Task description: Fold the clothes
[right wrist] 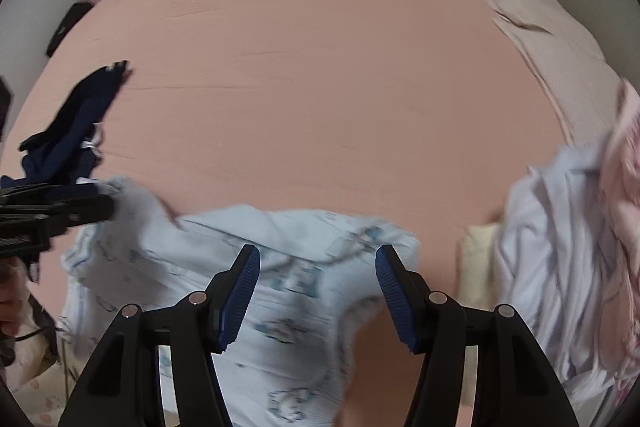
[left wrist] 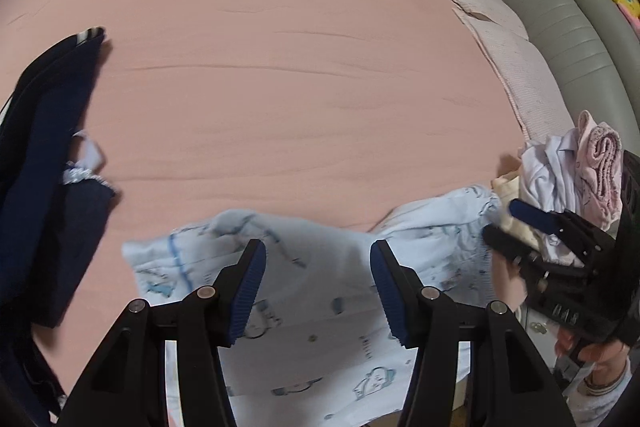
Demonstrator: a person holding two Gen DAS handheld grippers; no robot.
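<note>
While both tools hang over the near edge of the pink bed (left wrist: pixel 304 75), the light blue printed garment (left wrist: pixel 320 291) lies right under them, spread flat with its long side running left to right. The left hand-held gripper (left wrist: pixel 318 291) points down at the middle and left part of the cloth, and its jaws stand apart with nothing pinched. The right hand-held gripper (right wrist: pixel 318 291) is over the right part, near the frilly edge, jaws apart and empty too. So each one looks closest to its own end, ready to grab. Dark blue clothes (left wrist: pixel 52 155) lie to the left, and a pile of white and pink clothes (right wrist: pixel 568 259) sits to the right.
</note>
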